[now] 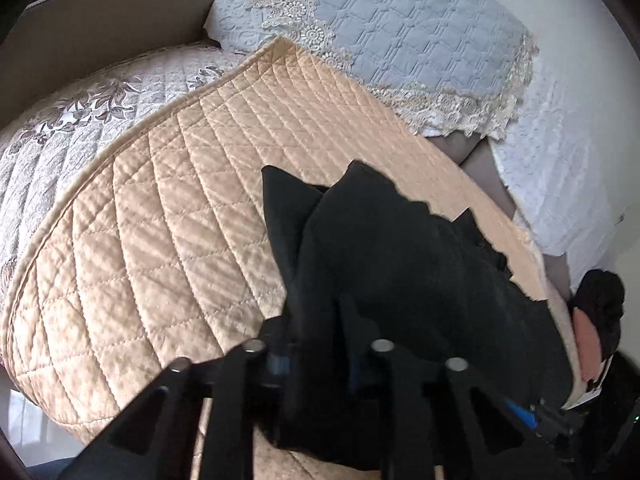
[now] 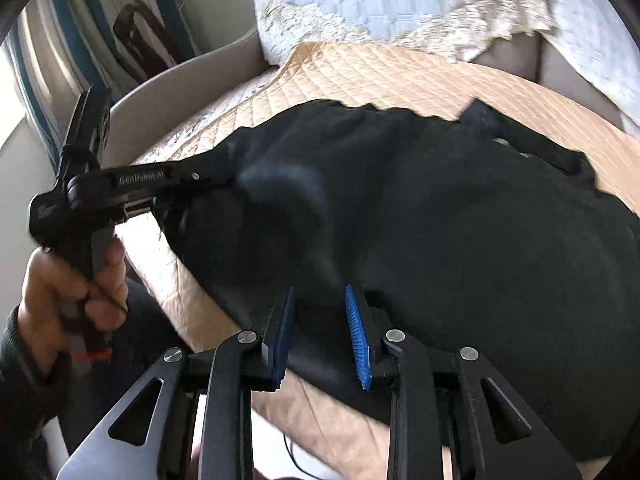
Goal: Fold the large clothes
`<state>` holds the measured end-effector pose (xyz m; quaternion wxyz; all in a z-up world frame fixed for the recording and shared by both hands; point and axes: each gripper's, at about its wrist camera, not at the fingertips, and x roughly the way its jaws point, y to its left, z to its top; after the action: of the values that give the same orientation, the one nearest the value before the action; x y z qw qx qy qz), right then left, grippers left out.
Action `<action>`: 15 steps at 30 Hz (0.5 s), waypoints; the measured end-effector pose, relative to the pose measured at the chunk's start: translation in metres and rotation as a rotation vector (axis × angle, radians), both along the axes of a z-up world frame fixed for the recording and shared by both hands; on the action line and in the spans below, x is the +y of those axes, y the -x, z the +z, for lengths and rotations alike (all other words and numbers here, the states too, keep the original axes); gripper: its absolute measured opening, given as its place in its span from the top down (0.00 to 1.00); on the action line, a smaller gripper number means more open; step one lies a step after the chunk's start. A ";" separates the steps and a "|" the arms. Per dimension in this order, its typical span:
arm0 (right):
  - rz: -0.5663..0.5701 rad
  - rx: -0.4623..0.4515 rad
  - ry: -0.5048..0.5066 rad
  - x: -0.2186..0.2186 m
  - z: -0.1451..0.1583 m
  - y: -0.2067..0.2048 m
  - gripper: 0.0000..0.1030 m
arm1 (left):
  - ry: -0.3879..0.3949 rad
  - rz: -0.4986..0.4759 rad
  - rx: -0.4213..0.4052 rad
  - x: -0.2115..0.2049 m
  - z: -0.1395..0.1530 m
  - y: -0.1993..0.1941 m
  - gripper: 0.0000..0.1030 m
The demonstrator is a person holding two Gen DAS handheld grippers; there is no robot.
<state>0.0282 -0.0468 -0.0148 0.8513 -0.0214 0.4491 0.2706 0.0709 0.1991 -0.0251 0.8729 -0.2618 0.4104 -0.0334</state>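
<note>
**Black Garment Held at Both Ends on Quilted Sofa Cover**

While the black garment lies bunched across the peach quilted cover, both grippers engage its near edge. The garment rests on the cover's right portion in the left wrist view, with a ragged far hem and a pointed fold standing up at its left side.

Left gripper: seen from the right wrist camera, it reaches in from the left side, and its fingers are clamped together on the garment's left end. Fabric drapes directly over the finger area in its own view, so the pads are hidden there. A hand in a dark sleeve grips its handle.

Right gripper: the blue ribbed pads stand a short way apart with a fold of the garment's near edge between them. The pads press on that fold from both sides.

Surroundings: a grey-blue quilted cushion cover with lace trim lies beyond the peach cover. A pale embroidered cover lies to its left. A beige sofa arm rises behind.
</note>
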 end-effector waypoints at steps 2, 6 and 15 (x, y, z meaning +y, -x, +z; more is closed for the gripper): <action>-0.031 -0.013 0.010 -0.015 0.005 0.003 0.73 | 0.018 -0.019 -0.027 0.000 0.011 0.002 0.89; -0.135 -0.009 0.007 -0.056 0.010 0.000 0.73 | 0.051 -0.091 -0.120 -0.017 0.052 0.004 0.91; -0.338 0.013 -0.050 -0.139 0.011 0.013 0.73 | 0.081 -0.423 -0.251 -0.143 0.107 -0.007 0.92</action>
<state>0.0152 -0.1853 -0.0039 0.8819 0.0773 0.4450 0.1350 0.0778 0.0559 0.0823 0.8794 -0.1988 0.3427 -0.2639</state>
